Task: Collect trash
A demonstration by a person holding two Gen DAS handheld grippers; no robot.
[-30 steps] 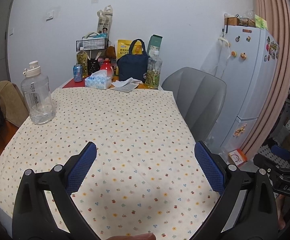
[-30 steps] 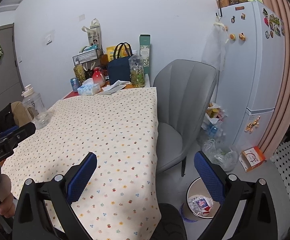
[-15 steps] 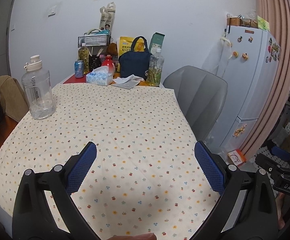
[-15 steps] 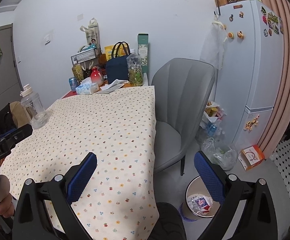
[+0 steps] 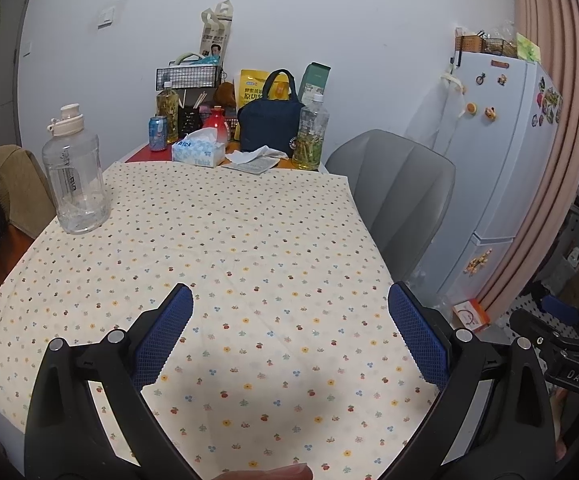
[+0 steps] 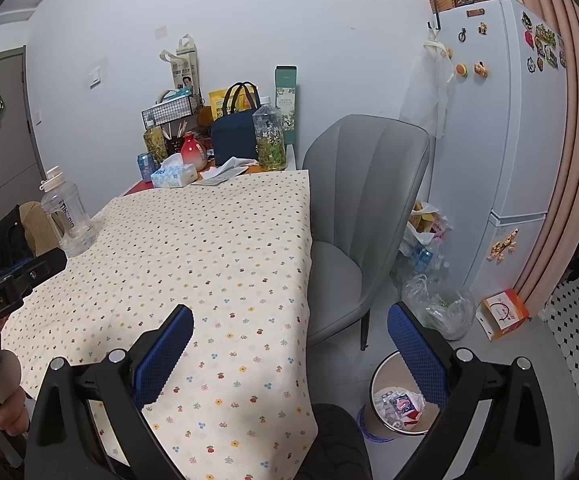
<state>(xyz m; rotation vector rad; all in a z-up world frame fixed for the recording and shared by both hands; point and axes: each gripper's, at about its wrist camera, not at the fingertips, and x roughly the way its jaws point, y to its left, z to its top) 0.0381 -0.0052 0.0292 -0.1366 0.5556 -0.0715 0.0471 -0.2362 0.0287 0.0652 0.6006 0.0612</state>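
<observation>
My left gripper [image 5: 289, 316] is open and empty above the near part of the table with the flowered cloth [image 5: 225, 248]. My right gripper [image 6: 289, 332] is open and empty over the table's right edge. A small round trash bin [image 6: 381, 380] with wrappers inside stands on the floor at the lower right of the right wrist view. A crumpled white tissue [image 5: 255, 154] and a flat paper [image 5: 249, 166] lie at the far end of the table; they also show in the right wrist view [image 6: 229, 166]. The left gripper's body [image 6: 13, 284] shows at the left of the right wrist view.
A big clear water bottle [image 5: 75, 172] stands at the table's left edge. A tissue box [image 5: 197, 152], can, bottles, navy bag [image 5: 269, 124] and wire basket crowd the far end. A grey chair [image 6: 365, 208] stands right of the table, with plastic bags [image 6: 437, 304], an orange box and a fridge [image 6: 501, 140] beyond.
Both grippers have drifted slightly, so the table scene sits a little lower and nearer in both views. Both stay open and empty.
</observation>
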